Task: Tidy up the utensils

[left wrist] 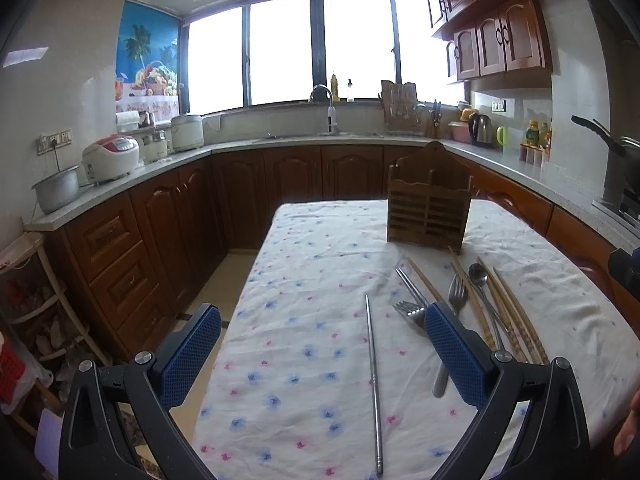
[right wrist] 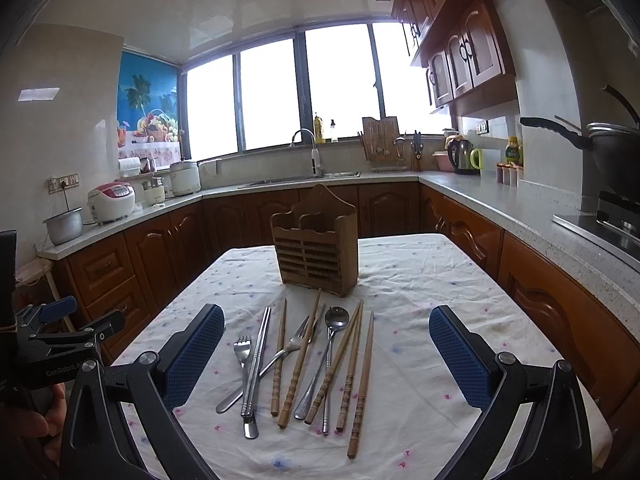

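On the floral tablecloth (right wrist: 420, 280), scattered utensils (right wrist: 304, 360).

We take the wooden utensil holder (right wrist: 316, 248) as our landmark: it stands upright on the table (right wrist: 420, 276) toward the far end, with the counter and sink (right wrist: 304, 179) behind it under the window. Just in front of the holder, on the cloth, we see the utensils fanned side by side: two forks (right wrist: 244, 350), a pair of metal chopsticks (right wrist: 258, 354), a spoon (right wrist: 336, 318) and several wooden chopsticks (right wrist: 352, 360), their tips pointing toward the holder. In the left wrist view we find a single metal chopstick (left wrist: 373, 380) lying apart, to the left of that group and nearer us than the holder.
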A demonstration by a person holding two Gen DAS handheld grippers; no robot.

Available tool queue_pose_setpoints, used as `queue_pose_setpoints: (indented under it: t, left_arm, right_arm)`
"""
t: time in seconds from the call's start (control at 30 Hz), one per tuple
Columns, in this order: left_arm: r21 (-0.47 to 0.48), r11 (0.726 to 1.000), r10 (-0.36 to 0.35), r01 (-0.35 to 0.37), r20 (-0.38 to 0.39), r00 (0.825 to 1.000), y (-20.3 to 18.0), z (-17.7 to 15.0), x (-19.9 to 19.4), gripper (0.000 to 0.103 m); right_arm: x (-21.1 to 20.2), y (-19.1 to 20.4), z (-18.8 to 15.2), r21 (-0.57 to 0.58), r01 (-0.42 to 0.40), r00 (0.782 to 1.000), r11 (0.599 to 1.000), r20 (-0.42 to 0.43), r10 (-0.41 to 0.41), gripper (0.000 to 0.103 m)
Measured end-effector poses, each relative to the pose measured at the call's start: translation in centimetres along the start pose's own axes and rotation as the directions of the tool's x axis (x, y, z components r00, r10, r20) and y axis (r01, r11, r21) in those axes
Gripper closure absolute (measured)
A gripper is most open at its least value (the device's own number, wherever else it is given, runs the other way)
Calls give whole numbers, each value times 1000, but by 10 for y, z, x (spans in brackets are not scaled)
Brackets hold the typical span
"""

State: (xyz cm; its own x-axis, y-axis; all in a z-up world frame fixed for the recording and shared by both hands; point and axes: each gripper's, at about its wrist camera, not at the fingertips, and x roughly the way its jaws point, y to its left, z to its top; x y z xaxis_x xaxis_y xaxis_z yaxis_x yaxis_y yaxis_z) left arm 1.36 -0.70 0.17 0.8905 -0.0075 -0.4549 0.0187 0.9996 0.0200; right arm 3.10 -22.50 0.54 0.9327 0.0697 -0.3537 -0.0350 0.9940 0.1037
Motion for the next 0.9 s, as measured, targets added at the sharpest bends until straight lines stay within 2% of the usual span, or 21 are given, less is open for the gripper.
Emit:
queue_pose_setpoints:
  t: [0.33, 0.47, 0.67, 0.8, 0.9]
  left_arm:
    - [-46, 997, -63, 57, -122, 990, 13, 23, 40, 1]
    - [-28, 997, -73, 69, -166, 983, 13, 31, 54, 1]
    - [2, 994, -107, 111, -253, 961, 10, 45, 87, 2]
    - [22, 993, -104, 115, -298, 949, 7, 51, 110, 7]
    - [16, 992, -114, 128, -352, 929, 7, 55, 133, 15]
  right_arm:
    - [24, -14, 3, 37, 6, 997, 999, -74, -4, 0]
    - [38, -21, 6, 58, -4, 994, 998, -113, 11, 0]
    - [70, -38, 8, 92, 6, 981, 996, -191, 12, 2]
    - [98, -49, 9, 109, 32, 965, 994, -263, -2, 24]
    - [123, -57, 6, 126, 39, 946, 991, -324, 4, 40]
